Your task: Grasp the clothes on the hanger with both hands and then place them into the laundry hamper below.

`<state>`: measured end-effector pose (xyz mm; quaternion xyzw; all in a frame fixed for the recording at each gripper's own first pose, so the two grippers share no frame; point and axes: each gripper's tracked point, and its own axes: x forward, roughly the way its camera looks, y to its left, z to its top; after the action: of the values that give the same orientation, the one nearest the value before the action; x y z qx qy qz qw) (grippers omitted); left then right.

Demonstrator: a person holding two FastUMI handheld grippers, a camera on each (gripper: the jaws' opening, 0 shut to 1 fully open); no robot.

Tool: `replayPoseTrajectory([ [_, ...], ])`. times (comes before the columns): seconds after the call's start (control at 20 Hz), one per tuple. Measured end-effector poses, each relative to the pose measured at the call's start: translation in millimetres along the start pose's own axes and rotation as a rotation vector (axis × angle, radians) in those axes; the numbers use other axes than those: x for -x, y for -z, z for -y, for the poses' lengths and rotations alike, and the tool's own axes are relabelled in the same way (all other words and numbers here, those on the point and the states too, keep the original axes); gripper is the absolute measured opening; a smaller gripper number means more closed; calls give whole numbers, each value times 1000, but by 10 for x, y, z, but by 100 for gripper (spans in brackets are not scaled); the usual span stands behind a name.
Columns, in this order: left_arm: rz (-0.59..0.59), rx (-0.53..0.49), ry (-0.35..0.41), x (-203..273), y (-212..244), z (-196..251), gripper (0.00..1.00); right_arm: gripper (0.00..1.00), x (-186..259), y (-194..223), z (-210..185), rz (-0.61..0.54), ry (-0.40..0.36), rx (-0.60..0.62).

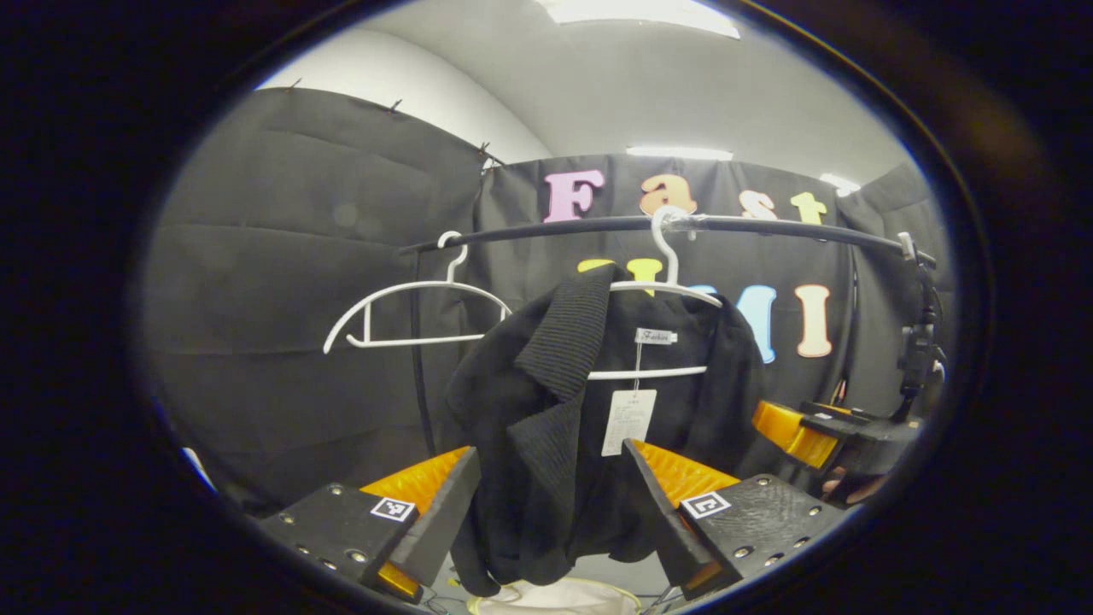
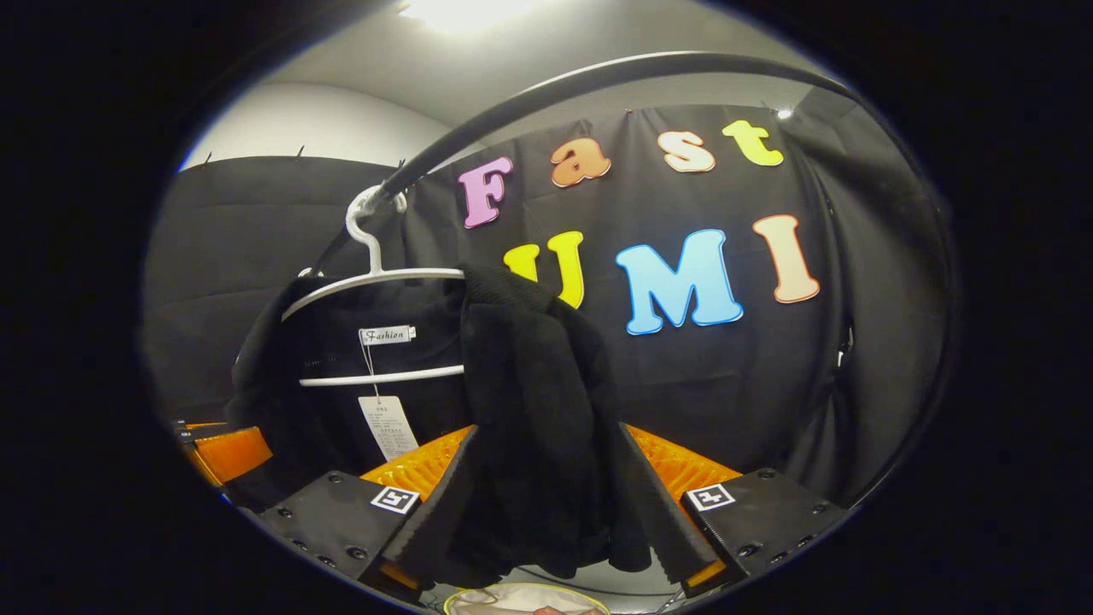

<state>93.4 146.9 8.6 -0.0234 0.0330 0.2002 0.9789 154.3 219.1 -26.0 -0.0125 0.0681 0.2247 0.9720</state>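
Left gripper view showed our left gripper [image 1: 551, 504] with jaws wide around the black jacket [image 1: 546, 410], which hung on a white hanger [image 1: 675, 290] above the hamper [image 1: 555, 598]. Our right gripper [image 2: 546, 504] likewise straddled its front panel, jaws wide. We judged the jacket soft and limp, best pinched at the thick front folds.

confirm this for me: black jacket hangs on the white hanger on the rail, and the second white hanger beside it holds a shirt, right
Not quite. The black jacket does hang on a white hanger on the rail, but the left gripper view shows the second white hanger beside it bare, with no shirt.
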Motion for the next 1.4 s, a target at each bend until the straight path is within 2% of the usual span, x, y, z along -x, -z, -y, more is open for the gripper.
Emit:
replayPoseTrajectory([
  [0.05, -5, -3, -17, -43, 15, 6, 98, 98, -94, 26, -39, -11, -19, -6],
  [0.1, -12, -8, -35, -92, 46, 0, 98, 93, -175, 50, -66, -20, -34, -14],
  [0.15, -16, -13, -54, -136, 67, -2, 98, 98, -252, 78, -81, -28, -45, -21],
  [0.35, -25, -34, -122, -269, 128, 24, 98, 98, -529, 171, -205, -66, -106, -42],
  [0.4, -25, -36, -134, -279, 127, 30, 98, 93, -587, 173, -226, -69, -121, -44],
  [0.45, -24, -39, -147, -292, 120, 34, 99, 98, -642, 176, -234, -71, -129, -43],
  [0.55, -19, -52, -172, -312, 92, 22, 98, 98, -720, 176, -231, -72, -141, -52],
  [0.8, 5, -39, -181, -457, 18, 72, 99, 98, -844, 132, -187, -62, -165, -70],
  [0.85, 6, -37, -189, -487, 27, 56, 99, 96, -885, 136, -175, -62, -172, -69],
  [0.9, 0, -38, -195, -517, 42, 49, 98, 87, -904, 147, -178, -65, -179, -68],
  [0.95, -3, -37, -205, -563, 59, 34, 96, 87, -925, 157, -174, -70, -187, -69],
  [1.0, -6, -32, -223, -599, 65, -5, 86, 87, -946, 164, -166, -73, -189, -68],
  [1.05, -15, -16, -222, -644, 94, 9, 76, 75, -961, 150, -134, -70, -186, -57],
  [1.1, -29, -3, -197, -699, 122, 66, 65, 69, -972, 157, -100, -67, -177, -37],
  [1.15, -28, -7, -213, -682, 112, 47, 66, 53, -992, 148, -69, -62, -175, -26],
  [1.25, -16, -6, -259, -688, 101, -31, 32, 22, -1005, 163, -45, -57, -184, -42],
  [1.3, -18, 10, -233, -682, 109, 33, 14, 14, -999, 169, -63, -60, -206, -63],
  [1.4, 18, 53, -225, -569, 35, 49, 6, 16, -992, 143, -95, -59, -264, -114],
])
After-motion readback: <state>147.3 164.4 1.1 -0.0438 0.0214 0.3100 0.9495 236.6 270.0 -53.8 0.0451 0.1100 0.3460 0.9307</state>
